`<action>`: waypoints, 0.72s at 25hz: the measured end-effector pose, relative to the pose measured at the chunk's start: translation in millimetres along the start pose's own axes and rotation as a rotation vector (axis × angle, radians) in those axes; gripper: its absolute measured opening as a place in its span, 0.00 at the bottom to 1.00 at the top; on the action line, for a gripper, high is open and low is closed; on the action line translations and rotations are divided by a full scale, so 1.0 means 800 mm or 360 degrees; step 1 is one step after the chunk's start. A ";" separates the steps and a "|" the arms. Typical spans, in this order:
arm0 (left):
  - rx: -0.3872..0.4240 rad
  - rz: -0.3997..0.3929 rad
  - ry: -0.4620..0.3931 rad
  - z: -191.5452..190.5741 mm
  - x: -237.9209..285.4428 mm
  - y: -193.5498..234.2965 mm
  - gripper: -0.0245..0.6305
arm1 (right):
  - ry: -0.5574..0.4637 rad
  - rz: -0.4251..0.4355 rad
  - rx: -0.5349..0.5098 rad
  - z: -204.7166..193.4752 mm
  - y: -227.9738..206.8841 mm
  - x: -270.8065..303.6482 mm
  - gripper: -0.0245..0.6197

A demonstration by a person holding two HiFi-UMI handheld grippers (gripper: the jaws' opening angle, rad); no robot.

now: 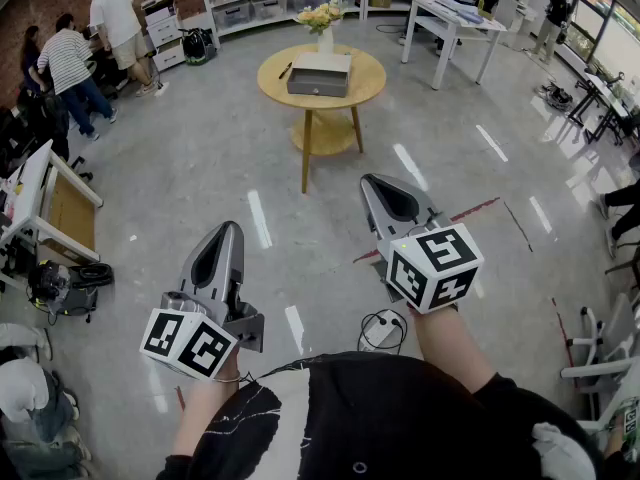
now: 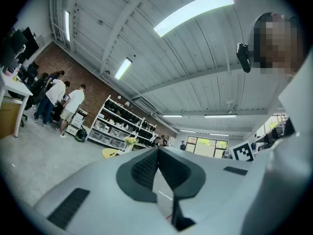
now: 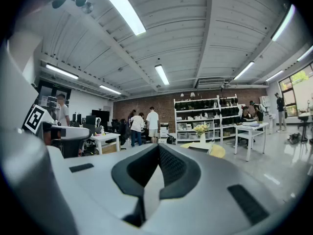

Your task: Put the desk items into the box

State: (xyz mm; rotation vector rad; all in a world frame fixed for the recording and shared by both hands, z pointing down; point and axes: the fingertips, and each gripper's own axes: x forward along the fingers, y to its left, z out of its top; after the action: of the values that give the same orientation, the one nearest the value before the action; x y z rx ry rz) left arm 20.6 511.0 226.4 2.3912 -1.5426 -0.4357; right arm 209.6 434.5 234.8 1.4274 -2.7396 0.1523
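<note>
Both grippers are held up over the grey floor (image 1: pixel 190 158), well apart from the round wooden table (image 1: pixel 272 90). The left gripper (image 1: pixel 232 230) has its fingers pressed together with nothing in them. So does the right gripper (image 1: pixel 372 183) - shut and empty. The grey box (image 1: pixel 320 74) sits on the table - a flower vase (image 1: pixel 325 20) behind it, a small dark pen-like thing (image 1: pixel 285 70) beside it.

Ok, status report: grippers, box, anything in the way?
Left gripper and right gripper shut, both empty. Box sits on round table ahead, not yet reached. Only floor between; loose cable close in.
</note>
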 end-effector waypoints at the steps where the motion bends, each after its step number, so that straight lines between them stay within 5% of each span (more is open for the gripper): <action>1: -0.0002 0.0001 -0.0002 0.000 0.000 0.001 0.05 | 0.0003 0.0002 -0.0003 -0.001 0.000 0.001 0.05; 18: -0.0028 0.0061 -0.0005 0.003 -0.029 0.058 0.05 | -0.0048 -0.0023 0.0100 -0.019 0.029 0.018 0.05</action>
State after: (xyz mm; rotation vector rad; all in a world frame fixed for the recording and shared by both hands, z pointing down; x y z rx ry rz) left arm -28.2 513.2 243.8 2.3452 -1.5763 -0.4433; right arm 182.0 437.8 249.9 1.4767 -2.7716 0.2197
